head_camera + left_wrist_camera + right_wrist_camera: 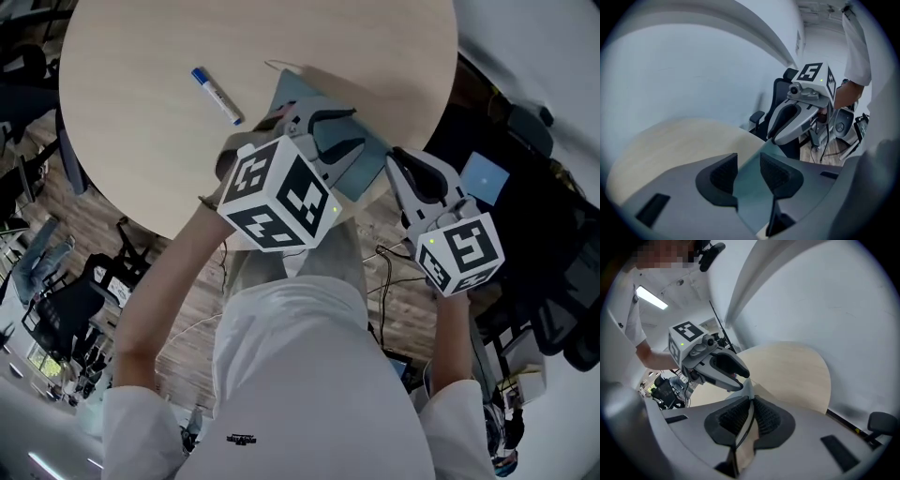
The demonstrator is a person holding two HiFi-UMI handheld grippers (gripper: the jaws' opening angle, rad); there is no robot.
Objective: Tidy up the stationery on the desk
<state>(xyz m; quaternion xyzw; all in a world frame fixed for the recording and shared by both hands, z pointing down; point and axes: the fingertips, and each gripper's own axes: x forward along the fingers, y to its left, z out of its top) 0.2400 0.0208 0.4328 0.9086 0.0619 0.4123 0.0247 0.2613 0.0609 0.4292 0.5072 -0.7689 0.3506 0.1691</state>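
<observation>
1. Head view: a round, pale wooden table (141, 94) fills the upper frame. A blue-capped marker pen (217, 96) lies on it alone, well apart from both grippers.
2. A teal-grey notebook (300, 98) lies near the table's right-hand near edge. A tan edge shows at its far side; whether that is a raised cover cannot be told.
3. The left gripper (359, 129) hangs over the notebook, pointing down and away from the person. The right gripper (394, 157) sits at the notebook's near right corner, beside the table's rim.
4. Left gripper view: the left gripper (749, 161) has its fingers wide apart. The notebook's teal surface (749, 192) shows in the gap, and neither pad presses on it. The table top (670, 140) lies to the left, and the right gripper (801, 117) stands just beyond.
5. Right gripper view: the right gripper (750, 404) has its fingers narrowed to a slit and clamped on the notebook's thin edge (742, 453), which runs straight up between the ribbed pads. The left gripper (715, 364) hangs close above and to the left, with the table (797, 371) behind.
6. The person wears a white short-sleeved shirt (300, 375).
</observation>
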